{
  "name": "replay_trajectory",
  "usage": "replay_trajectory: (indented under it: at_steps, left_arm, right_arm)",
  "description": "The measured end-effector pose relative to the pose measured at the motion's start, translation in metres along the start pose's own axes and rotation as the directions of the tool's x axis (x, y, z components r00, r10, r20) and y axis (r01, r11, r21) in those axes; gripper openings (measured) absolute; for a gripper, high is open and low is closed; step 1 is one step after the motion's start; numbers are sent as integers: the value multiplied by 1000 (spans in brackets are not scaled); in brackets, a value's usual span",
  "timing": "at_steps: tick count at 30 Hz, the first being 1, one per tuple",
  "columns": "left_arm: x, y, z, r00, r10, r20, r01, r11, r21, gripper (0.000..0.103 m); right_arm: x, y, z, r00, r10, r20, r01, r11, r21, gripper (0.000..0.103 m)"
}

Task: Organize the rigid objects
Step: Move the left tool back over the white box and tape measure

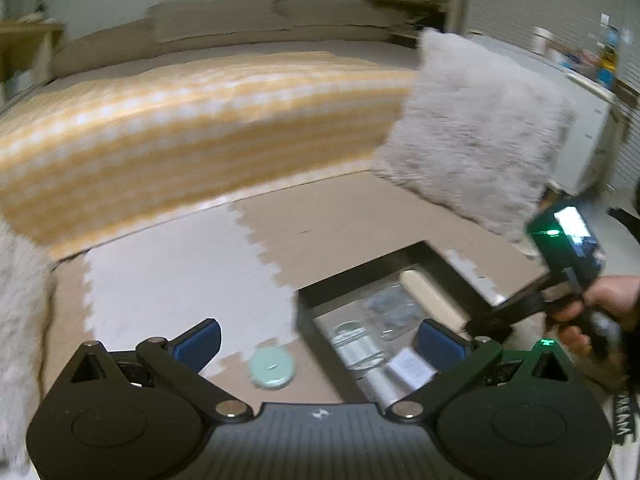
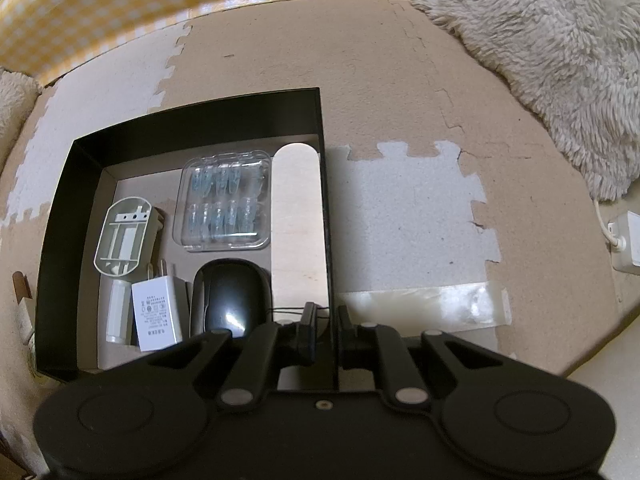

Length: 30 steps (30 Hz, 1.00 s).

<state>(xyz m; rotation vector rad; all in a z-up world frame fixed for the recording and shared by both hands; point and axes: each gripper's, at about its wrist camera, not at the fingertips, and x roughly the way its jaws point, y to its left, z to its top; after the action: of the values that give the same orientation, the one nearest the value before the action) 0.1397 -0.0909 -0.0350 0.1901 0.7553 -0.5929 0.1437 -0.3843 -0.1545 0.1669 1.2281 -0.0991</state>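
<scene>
Right gripper (image 2: 324, 334) is clamped on the box (image 2: 326, 208), its two fingers pinching the thin black right-hand wall from either side. Just ahead and to its left, inside the box, sit a black mouse (image 2: 230, 296), a white charger (image 2: 156, 314), a clear case (image 2: 224, 200), a pale plastic shell (image 2: 124, 236) and a long wooden piece (image 2: 296, 224) lying along the gripped wall. Under the box runs a floor of interlocking foam mats (image 2: 400, 80), tan with grey-white tiles, and a strip of clear tape (image 2: 424, 306) lies on it close to the gripper's right. Farther ahead on the right rests a fluffy cushion (image 2: 540, 52); a yellow checked bedcover (image 2: 120, 4) edges the far side.

Left gripper (image 1: 318, 338) hangs spread wide with nothing between its blue pads (image 1: 200, 340), above the mats. A mint round lid (image 1: 272, 368) lies on the floor just in front of it, between the fingers, and the box sits ahead to its right. Beyond, the blurred bed (image 1: 192, 120) fills the room's middle, with pillows (image 1: 224, 20) against the far wall.
</scene>
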Motion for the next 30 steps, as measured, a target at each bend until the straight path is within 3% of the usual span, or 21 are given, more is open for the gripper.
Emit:
replay_trajectory:
  at_steps: [11,16,23,30]
  left_arm:
    - [11,52,-40,990,110,-83,-112,994,-17,103]
    - [29,64,-59,978,126,-166,-119,992,52,103]
    - [55,63,-85,951,97,-294,-37,978,204,103]
    - [70,56,-99,927,109,-359,16,945,328,103]
  right_arm:
    - [0,0,0,1000,-2,0,2,1000,-3,12]
    - [0,0,0,1000,-1,1,1,1000,-2,12]
    - [0,0,0,1000,-3,0,3,1000,-5,12]
    - [0,-1,1,1000,-4,0,4,1000,-6,12]
